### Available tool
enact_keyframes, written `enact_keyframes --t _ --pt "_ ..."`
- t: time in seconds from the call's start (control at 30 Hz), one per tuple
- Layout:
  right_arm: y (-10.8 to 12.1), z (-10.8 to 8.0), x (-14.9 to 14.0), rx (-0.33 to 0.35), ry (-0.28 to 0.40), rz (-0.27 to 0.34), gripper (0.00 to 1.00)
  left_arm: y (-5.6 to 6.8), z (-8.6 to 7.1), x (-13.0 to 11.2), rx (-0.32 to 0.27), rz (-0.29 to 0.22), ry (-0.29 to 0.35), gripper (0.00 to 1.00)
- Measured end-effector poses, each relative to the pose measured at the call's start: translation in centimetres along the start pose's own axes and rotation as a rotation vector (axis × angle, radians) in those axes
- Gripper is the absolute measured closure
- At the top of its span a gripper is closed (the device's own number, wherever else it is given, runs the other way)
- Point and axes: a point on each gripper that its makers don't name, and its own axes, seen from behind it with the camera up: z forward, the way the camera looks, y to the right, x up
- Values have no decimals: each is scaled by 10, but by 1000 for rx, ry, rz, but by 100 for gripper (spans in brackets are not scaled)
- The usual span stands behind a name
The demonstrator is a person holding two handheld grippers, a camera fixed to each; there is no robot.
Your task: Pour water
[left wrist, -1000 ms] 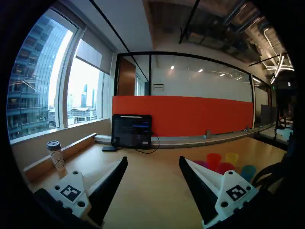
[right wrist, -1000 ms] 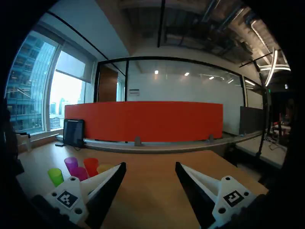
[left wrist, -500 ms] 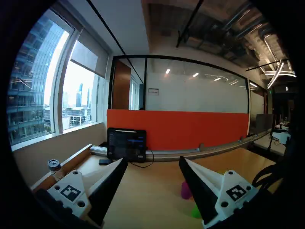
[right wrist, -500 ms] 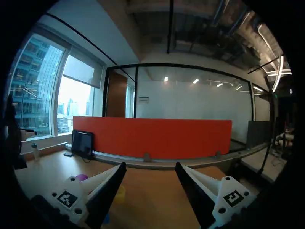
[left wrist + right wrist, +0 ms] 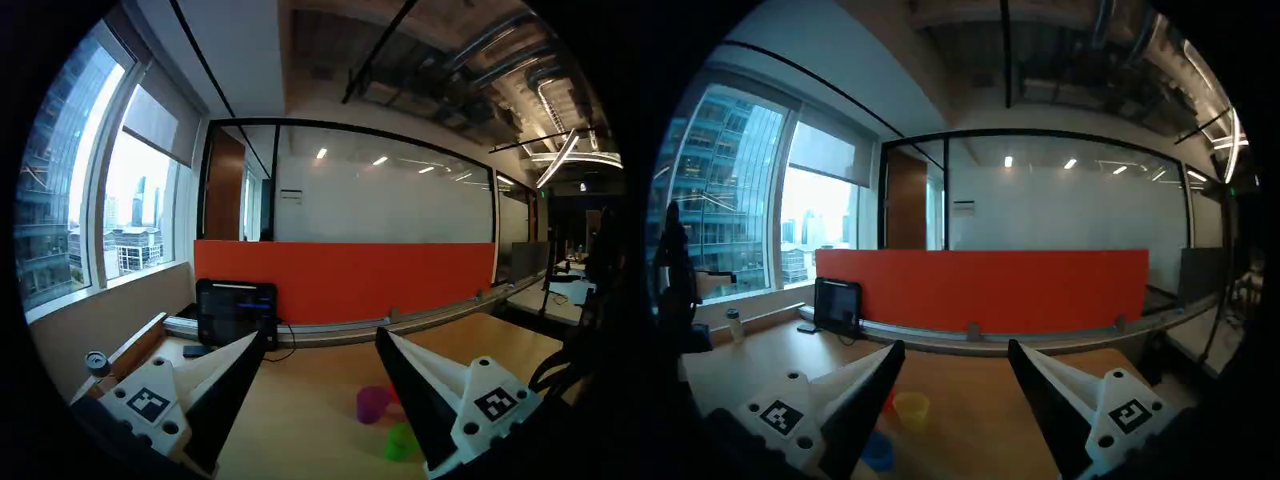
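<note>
Wood-toned table [image 5: 320,416] spreads below both grippers. Behind it runs an orange partition [image 5: 344,276] with a glass wall [image 5: 376,200] above it, and tall windows [image 5: 120,208] line the left side. A dark tablet [image 5: 236,308] stands upright at the table's far edge, against the partition, with a cable trailing from it.

We find the left gripper [image 5: 320,334] with its 2 fingers spread wide and nothing between them. The right gripper [image 5: 954,346] is likewise wide apart and empty.

In the left gripper view a purple cup [image 5: 372,402] and a green cup [image 5: 399,440] stand on the table just beside the right-hand finger. That finger partly hides them, along with a red cup [image 5: 392,394] behind. In the right gripper view a yellow cup [image 5: 912,410] stands between the fingers, while the left-hand finger covers part of a blue cup [image 5: 878,450]. A small capped bottle [image 5: 98,364] stands by the window ledge, well apart from the cups.
</note>
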Motion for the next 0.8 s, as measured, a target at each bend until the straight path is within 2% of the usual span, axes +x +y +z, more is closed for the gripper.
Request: enact_keyframes --t 0.2,0.4,0.6,0.7,0.8 --pt "-37 -6 4 164 3 -39 0 28 5 1 -140 3 -7 0" --pt "-69 -11 7 297 -10 -24 0 56 7 -6 -269 38 -27 0" --pt "-83 -9 -1 363 -33 -24 0 70 8 -22 -344 75 -47 0" --pt "-87 -7 -12 389 -63 -44 0 75 8 -32 -369 102 -64 0" --pt "-86 -4 -23 407 -100 -54 0 78 7 -41 -399 108 -89 0"
